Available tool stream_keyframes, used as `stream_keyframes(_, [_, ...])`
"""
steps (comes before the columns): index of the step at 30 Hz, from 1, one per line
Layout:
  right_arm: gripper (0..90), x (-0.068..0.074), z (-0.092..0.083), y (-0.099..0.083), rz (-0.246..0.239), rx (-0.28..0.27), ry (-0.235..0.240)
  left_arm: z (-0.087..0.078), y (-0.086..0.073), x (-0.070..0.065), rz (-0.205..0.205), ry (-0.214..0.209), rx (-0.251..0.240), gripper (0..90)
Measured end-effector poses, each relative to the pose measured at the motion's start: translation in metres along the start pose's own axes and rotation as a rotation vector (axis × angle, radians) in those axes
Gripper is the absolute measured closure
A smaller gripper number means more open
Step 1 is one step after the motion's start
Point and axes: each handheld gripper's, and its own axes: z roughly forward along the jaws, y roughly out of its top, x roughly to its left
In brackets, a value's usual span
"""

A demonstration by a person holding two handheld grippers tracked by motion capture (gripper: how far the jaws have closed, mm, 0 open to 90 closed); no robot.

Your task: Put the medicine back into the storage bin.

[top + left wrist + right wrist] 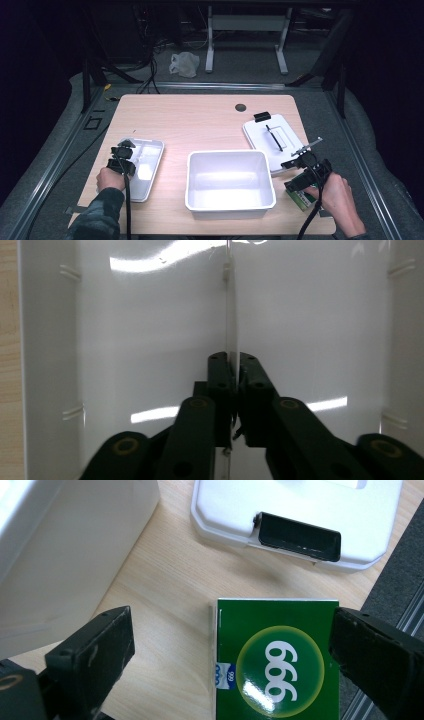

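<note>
My left gripper [123, 151] hangs over the white tray [150, 172] at the table's left. In the left gripper view its jaws [234, 365] stand nearly together around a thin clear plate [229, 300] seen edge-on. The plate lies against one pad, and a narrow slit shows beside the other. At the table's right edge a green box [277, 665] printed "999" lies flat. My right gripper [235, 650] is open wide astride it. One fingertip [372, 650] is at the box's edge and the other stands well clear. The same gripper [302, 170] and box [299, 196] appear in the high view.
A large white bin [230, 200] stands at the table's middle front. A white lid [292, 132] with a black handle [297, 537] lies beyond the green box. A dark round hole [240, 107] is in the tabletop at the back. Bare wood lies between tray and bin.
</note>
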Motion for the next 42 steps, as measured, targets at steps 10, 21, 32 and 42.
stream_keyframes(10, [0.0, -0.028, 0.015, -0.006, 0.060, 0.034, 0.005, -0.038, -0.015, 0.000, 0.080, -0.058, -0.079, 8.8])
stream_keyframes(21, [0.0, -0.040, 0.046, -0.007, 0.097, 0.118, 0.047, -0.052, -0.038, -0.003, 0.143, -0.077, -0.092, 0.0])
stream_keyframes(32, [0.0, -0.041, 0.063, -0.007, 0.101, 0.182, 0.058, -0.048, -0.035, -0.006, 0.164, -0.081, -0.081, 0.0])
stream_keyframes(42, [13.1, -0.044, 0.070, -0.007, 0.120, 0.195, 0.077, -0.047, -0.034, -0.007, 0.170, -0.091, -0.084, 0.0])
